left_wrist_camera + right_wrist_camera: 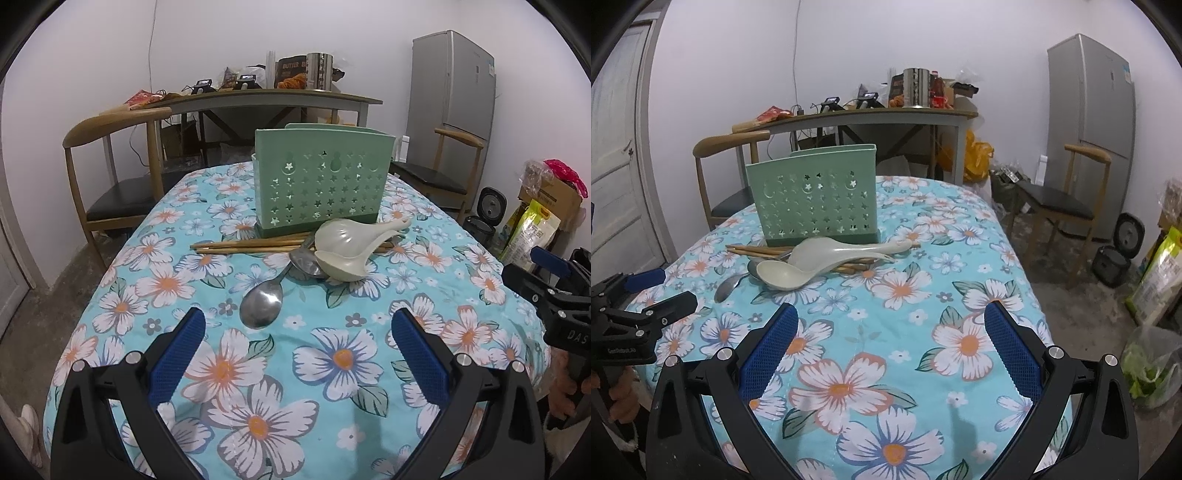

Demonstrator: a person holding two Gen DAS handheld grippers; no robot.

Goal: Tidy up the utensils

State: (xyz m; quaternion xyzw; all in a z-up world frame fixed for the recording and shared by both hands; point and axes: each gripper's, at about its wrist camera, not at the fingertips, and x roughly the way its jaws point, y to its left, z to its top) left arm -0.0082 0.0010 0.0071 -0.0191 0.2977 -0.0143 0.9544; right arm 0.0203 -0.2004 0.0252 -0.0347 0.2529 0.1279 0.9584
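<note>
Utensils piled in front of an upright green holder

The green holder [322, 177], pierced with star-shaped holes, stands upright on a darker base. Just before it lie wooden chopsticks [251, 245], side by side and flat. Two pale plastic ladles [347, 236] rest across the chopsticks, bowls overlapping. Two metal spoons [262, 304] lie beside them, the nearer bowl up, the other partly under a ladle.

Left gripper [297, 325] hangs wide open over the floral blue tablecloth [332, 369], nothing between the jaws. Just ahead lies a steel spoon [260, 304]; beyond it, cream plastic ladles [345, 245], wooden chopsticks [251, 245], a perforated green utensil holder [323, 177].
</note>
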